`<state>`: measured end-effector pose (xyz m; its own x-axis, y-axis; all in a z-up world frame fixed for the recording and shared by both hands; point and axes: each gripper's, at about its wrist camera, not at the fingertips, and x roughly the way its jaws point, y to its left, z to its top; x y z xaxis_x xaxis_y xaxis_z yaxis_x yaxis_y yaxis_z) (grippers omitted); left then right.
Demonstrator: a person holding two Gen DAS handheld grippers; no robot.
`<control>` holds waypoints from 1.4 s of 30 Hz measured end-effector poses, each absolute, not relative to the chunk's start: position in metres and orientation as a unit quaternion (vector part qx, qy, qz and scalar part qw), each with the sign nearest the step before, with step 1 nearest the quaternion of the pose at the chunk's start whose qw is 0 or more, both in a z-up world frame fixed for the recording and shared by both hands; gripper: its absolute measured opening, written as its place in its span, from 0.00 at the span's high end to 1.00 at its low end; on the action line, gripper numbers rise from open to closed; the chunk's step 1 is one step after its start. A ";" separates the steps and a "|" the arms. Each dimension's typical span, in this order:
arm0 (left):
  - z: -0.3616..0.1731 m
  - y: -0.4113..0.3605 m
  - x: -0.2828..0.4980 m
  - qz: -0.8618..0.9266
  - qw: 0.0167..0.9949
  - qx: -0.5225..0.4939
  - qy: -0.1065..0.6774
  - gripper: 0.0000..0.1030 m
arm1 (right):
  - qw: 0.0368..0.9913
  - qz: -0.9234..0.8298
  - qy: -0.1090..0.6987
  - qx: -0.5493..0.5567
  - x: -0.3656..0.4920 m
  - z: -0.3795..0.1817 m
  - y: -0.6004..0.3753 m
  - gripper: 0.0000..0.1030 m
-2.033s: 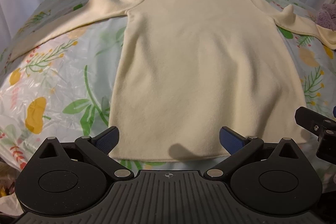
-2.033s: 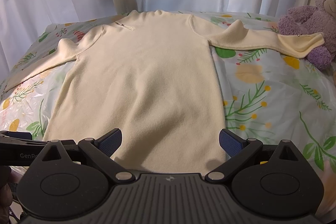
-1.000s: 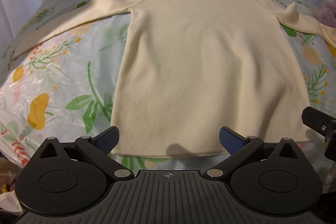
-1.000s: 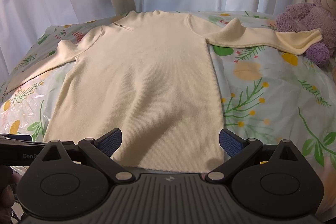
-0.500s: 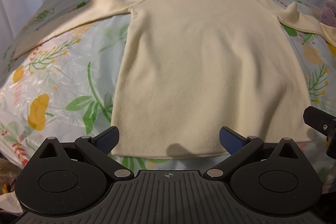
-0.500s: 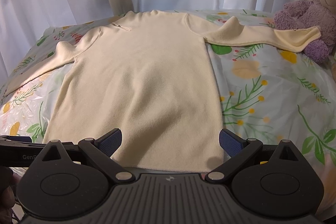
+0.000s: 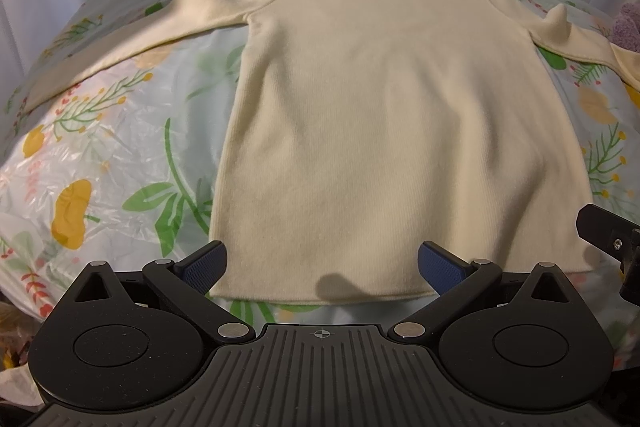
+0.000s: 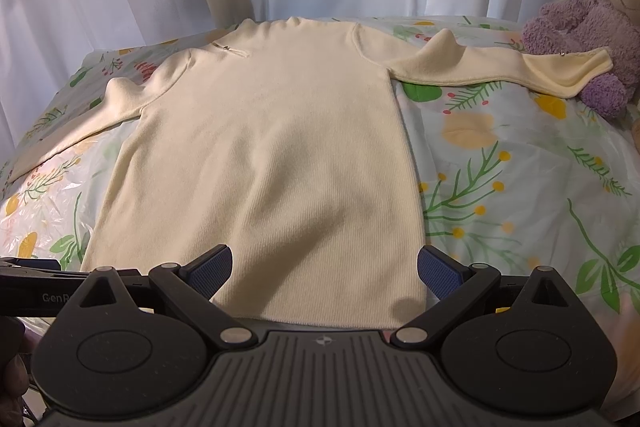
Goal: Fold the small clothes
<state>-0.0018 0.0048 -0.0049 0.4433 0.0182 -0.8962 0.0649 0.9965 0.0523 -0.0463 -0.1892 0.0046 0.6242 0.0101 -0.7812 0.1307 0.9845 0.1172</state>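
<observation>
Right wrist: sweater (image 8: 272, 155) flat, teddy (image 8: 592, 23) (under cuff)

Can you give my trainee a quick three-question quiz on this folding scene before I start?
1. True or false: the cream sweater lies spread flat, unfolded, on the floral sheet.
2. What does the far sleeve cuff rest against? A) purple teddy bear B) a pillow C) a basket
3. Fill in: both the left gripper and the right gripper are ____ near the sweater's hem.

Key: 1 true; 2 A; 3 open
</observation>
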 end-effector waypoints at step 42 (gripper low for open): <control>-0.011 0.003 0.006 -0.015 0.844 0.038 0.535 0.00 | 0.901 -0.015 0.422 0.102 -0.041 0.006 -0.193 0.04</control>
<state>0.0062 0.0034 -0.0107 0.4268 0.0150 -0.9042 0.0656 0.9967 0.0475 -0.0411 -0.1934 0.0056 0.6427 0.0598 -0.7638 0.1123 0.9788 0.1711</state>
